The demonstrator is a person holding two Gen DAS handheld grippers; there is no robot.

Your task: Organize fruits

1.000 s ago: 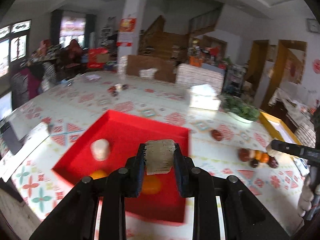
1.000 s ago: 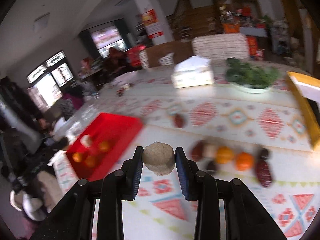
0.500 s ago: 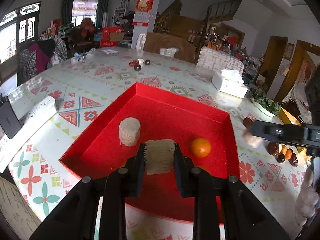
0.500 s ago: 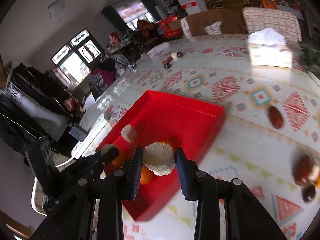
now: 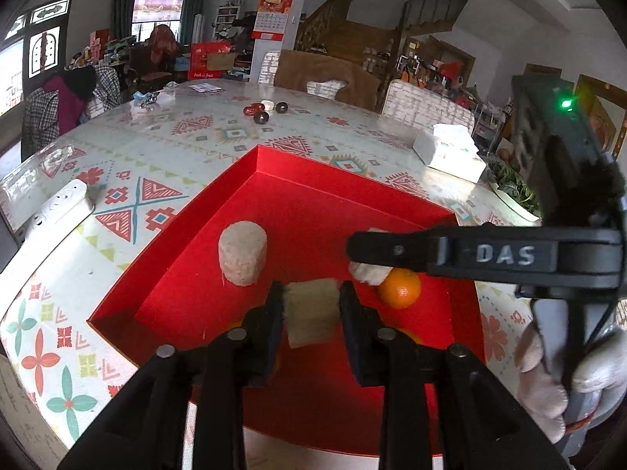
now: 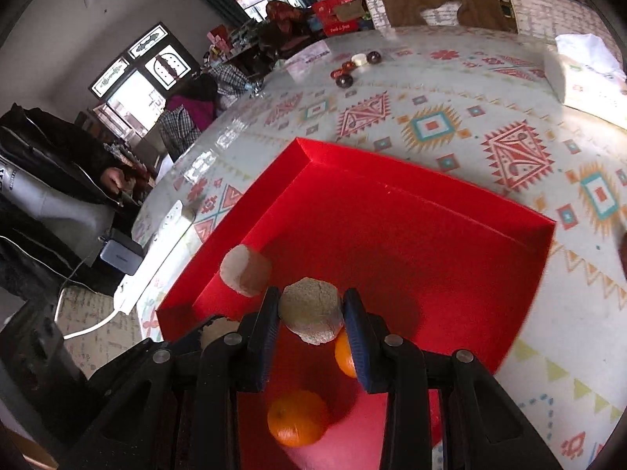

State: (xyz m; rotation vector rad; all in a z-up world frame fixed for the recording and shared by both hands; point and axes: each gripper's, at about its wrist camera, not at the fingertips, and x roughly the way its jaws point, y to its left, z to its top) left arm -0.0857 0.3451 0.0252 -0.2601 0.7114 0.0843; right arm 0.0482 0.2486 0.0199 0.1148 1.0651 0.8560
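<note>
Left gripper (image 5: 311, 307) jaws clamp a squarish tan fruit (image 5: 311, 317); right gripper (image 6: 312, 315) jaws clamp a rounded tan fruit (image 6: 311, 315). Both hover over the red tray (image 6: 411, 196) on the table (image 6: 431, 90), which holds a pale fruit (image 5: 242, 252) and oranges (image 6: 297, 417).

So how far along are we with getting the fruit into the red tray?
Partly done. The red tray already holds one beige fruit and two oranges. In hand: the left tongs and right tongs each grip another beige piece above the tray, not yet released. Left: a few small dark fruits at the table's far side.
</note>
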